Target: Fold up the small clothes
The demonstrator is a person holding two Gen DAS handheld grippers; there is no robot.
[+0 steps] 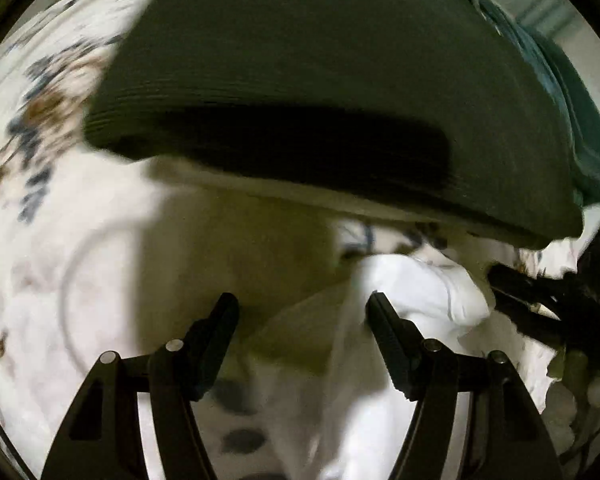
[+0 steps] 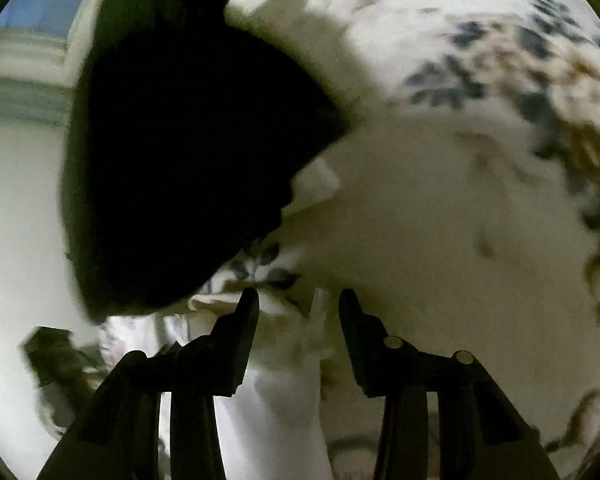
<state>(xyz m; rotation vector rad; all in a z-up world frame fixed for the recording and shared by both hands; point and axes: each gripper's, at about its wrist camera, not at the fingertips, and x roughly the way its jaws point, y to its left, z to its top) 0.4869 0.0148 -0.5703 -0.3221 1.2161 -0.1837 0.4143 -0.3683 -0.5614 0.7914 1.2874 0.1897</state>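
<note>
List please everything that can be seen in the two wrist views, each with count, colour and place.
dark garment: one, dark olive to black, lying on the cloth, upper part of both views
white garment: one, white, crumpled, just ahead of the left jaws
printed cloth: one, white with blue and brown leaf print, under everything
teal fabric: one, teal, far right edge of the left view
left gripper: one, black, jaws apart
right gripper: one, black, jaws apart over white fabric

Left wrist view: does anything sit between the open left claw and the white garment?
Nothing visible does. The left claw is open with the white garment right at its right fingertip and running down between the fingers. The dark green garment lies farther ahead on the patterned sheet, not in the way.
</note>
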